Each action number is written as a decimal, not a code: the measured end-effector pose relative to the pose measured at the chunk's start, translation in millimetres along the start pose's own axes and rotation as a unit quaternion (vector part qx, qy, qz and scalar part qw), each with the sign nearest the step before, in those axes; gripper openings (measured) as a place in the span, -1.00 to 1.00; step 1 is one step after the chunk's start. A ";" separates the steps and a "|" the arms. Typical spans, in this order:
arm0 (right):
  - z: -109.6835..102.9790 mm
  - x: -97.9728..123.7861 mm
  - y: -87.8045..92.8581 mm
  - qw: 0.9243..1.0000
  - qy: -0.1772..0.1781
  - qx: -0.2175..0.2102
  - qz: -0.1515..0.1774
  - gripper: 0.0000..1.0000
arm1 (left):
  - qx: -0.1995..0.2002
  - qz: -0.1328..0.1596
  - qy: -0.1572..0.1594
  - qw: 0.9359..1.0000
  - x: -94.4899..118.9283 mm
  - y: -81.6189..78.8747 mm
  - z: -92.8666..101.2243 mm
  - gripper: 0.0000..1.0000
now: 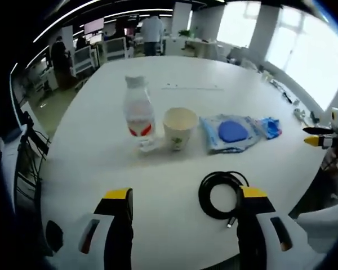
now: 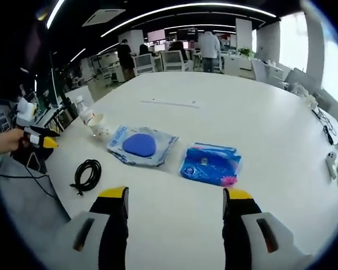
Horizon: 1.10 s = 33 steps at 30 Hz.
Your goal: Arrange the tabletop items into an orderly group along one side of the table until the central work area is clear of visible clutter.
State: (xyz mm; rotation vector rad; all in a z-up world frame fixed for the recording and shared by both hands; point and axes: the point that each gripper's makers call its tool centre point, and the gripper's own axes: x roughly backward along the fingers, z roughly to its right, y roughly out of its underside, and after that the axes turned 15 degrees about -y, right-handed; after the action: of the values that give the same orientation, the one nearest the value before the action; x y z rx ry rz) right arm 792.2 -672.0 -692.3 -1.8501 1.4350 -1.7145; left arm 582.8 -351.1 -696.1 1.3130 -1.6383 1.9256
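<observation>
A clear water bottle (image 1: 139, 115) with a red label stands beside a paper cup (image 1: 179, 128). To their right lie a clear bag holding a blue disc (image 1: 231, 132) and a blue packet (image 1: 268, 126). A black cable coil (image 1: 221, 194) lies just before my left gripper (image 1: 186, 197), which is open and empty. My right gripper (image 1: 307, 135) enters at the right edge. In the right gripper view, my right gripper (image 2: 175, 197) is open and empty, short of the blue packet (image 2: 210, 163) and bag (image 2: 141, 145). Cup (image 2: 98, 128), bottle (image 2: 84, 112) and cable (image 2: 87, 174) lie left, near the hand-held left gripper (image 2: 49, 139).
The white table (image 2: 225, 107) stretches far back, with a thin strip (image 2: 169, 103) lying mid-table. Small white objects (image 2: 330, 160) and cables (image 2: 327, 129) lie along its right edge. Chairs, desks and people stand beyond the far end (image 1: 152, 28).
</observation>
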 end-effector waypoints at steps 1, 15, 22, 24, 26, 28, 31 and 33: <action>-3.3 -3.4 0.4 1.000 -0.004 0.001 -0.002 0.31 | -0.001 -0.001 0.001 1.000 -1.4 1.8 1.1 0.43; -33.9 -36.8 12.9 0.999 -0.038 -0.003 -0.023 0.26 | 0.008 -0.029 0.008 1.000 -14.3 29.7 7.6 0.40; -45.8 -54.3 19.8 0.998 -0.057 -0.002 -0.038 0.23 | 0.020 -0.040 0.008 0.999 -21.2 40.4 7.2 0.39; -48.9 -61.7 23.2 0.997 -0.064 -0.003 -0.042 0.23 | 0.020 -0.044 0.008 0.999 -21.9 43.1 8.0 0.39; -51.7 -67.3 26.4 0.997 -0.068 -0.003 -0.047 0.23 | 0.022 -0.047 0.008 0.999 -23.6 46.4 8.1 0.38; -55.6 -70.6 27.8 0.996 -0.072 -0.002 -0.050 0.23 | 0.026 -0.049 0.008 0.998 -25.0 49.2 8.6 0.38; -63.2 -74.2 29.5 0.996 -0.077 0.000 -0.055 0.23 | 0.027 -0.053 0.009 0.998 -27.5 54.0 9.1 0.38; -64.6 -77.9 31.8 0.995 -0.079 0.000 -0.057 0.22 | 0.025 -0.055 0.008 0.998 -29.7 56.9 9.0 0.38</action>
State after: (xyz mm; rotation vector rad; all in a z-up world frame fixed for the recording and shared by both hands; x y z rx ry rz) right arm 734.7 -600.7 -745.8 -2.0514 1.2916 -1.5765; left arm 562.2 -367.2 -755.4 1.3722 -1.4866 1.9185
